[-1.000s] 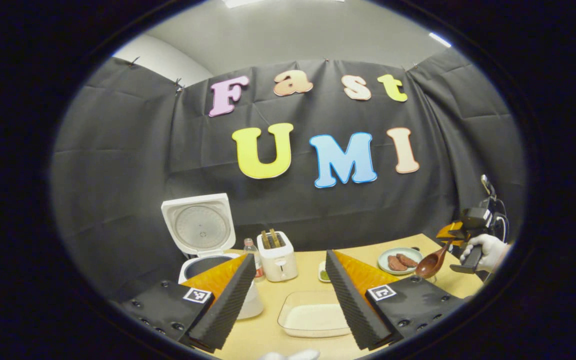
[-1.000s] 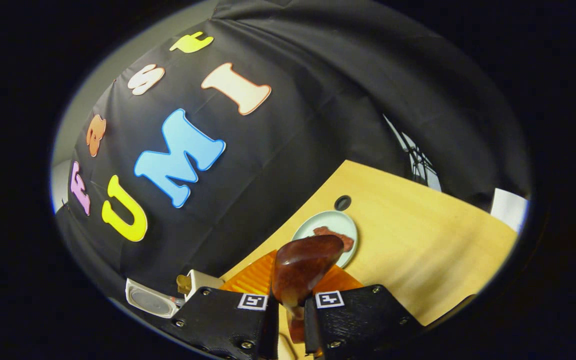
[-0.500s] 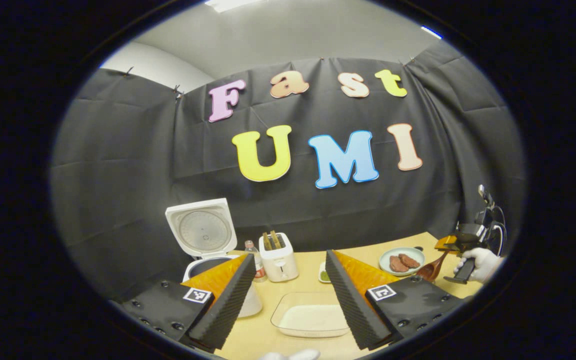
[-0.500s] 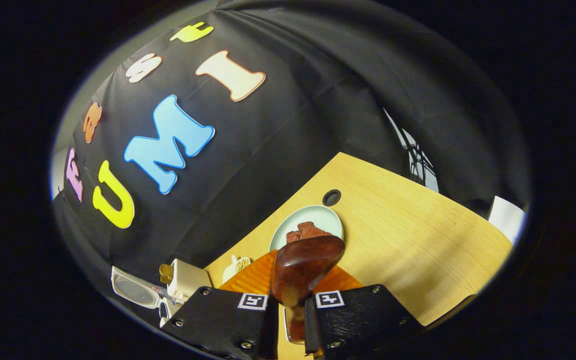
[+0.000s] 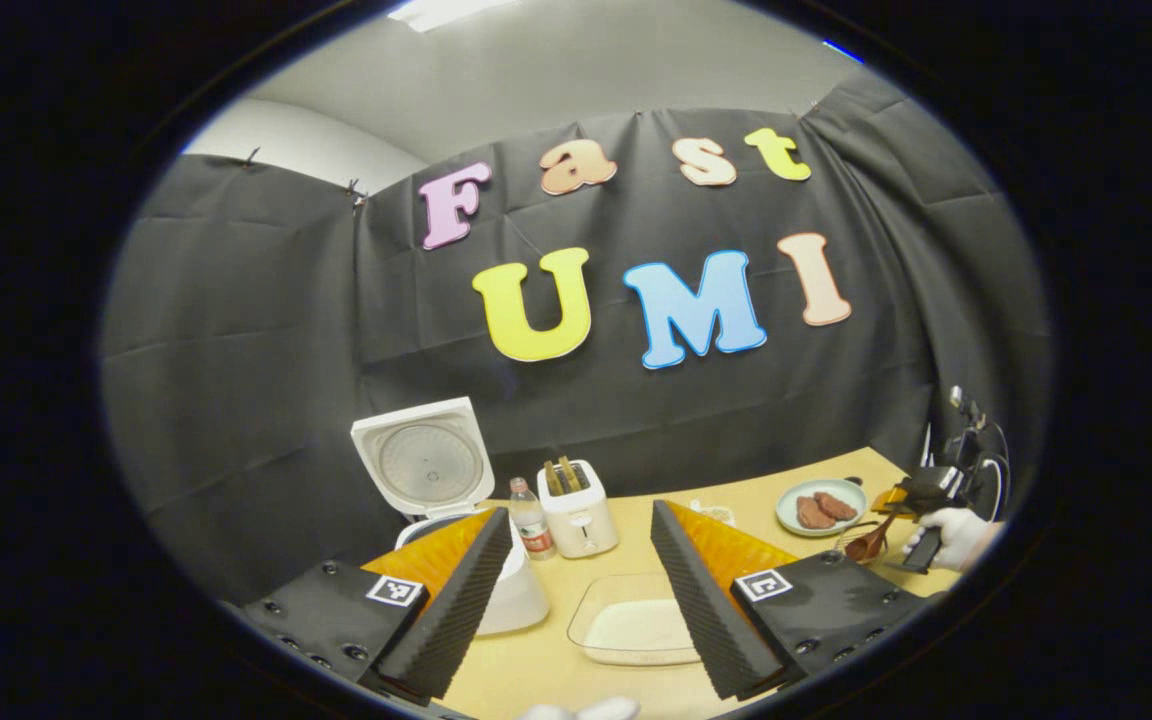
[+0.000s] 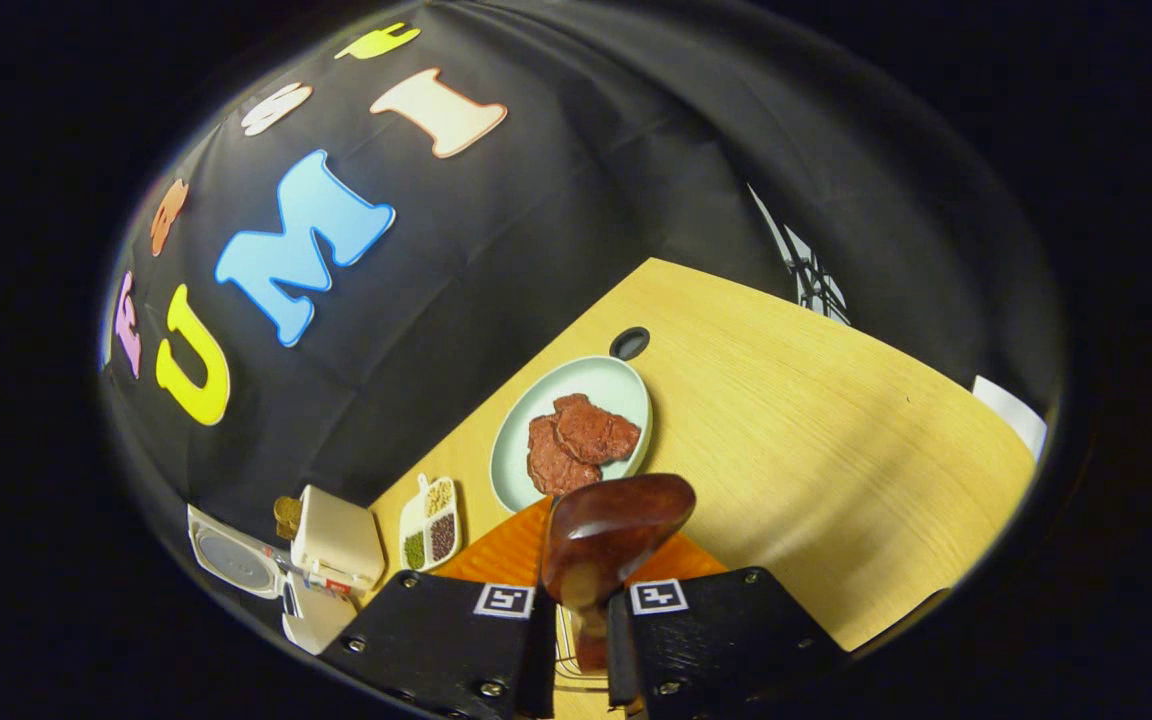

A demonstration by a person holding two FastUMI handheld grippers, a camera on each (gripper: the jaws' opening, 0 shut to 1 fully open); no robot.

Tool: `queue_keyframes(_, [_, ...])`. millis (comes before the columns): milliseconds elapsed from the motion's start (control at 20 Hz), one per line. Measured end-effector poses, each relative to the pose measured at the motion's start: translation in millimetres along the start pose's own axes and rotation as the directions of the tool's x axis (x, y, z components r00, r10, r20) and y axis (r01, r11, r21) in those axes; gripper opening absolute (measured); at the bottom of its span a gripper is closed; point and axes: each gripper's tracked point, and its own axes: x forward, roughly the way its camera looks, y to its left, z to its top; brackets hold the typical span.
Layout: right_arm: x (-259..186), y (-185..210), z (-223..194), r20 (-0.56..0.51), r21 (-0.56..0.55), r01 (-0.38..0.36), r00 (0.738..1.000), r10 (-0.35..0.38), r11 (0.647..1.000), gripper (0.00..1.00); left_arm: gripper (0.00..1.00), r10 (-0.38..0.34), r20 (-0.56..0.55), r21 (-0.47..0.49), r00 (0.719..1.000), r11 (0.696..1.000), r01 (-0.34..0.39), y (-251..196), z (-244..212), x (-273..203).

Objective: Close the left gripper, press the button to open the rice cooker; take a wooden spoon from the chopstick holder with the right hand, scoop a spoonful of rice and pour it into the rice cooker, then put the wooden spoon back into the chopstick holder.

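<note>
Spoon (image 6: 604, 535), pinched by its handle in our right gripper (image 6: 579, 640), hangs over the holder (image 5: 857, 541) near the tabletop's right edge; we lower it straight. Left gripper (image 5: 576, 590) gapes wide.

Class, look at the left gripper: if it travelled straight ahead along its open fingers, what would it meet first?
Probably the clear dish of rice lying between the left gripper fingers, though depth is uncertain.
</note>
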Motion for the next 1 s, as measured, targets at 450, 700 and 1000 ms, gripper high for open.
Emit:
queue_keyframes(450, [-43,22,44,0.109,-0.098,0.005,0.994,0.005,0.995,0.97,0.99,0.019,0.021,0.010,1.000,1.000,-0.019,27,2,-2])
queue_keyframes(700, [-135,84,94,0.305,-0.404,0.065,0.950,0.067,0.913,0.97,0.99,0.045,0.079,0.013,0.996,0.999,-0.046,61,24,14])
queue_keyframes(1000, [-225,180,74,0.370,-0.665,0.089,0.902,0.223,0.742,0.98,0.97,0.086,0.145,-0.027,0.986,0.996,-0.083,119,56,63])
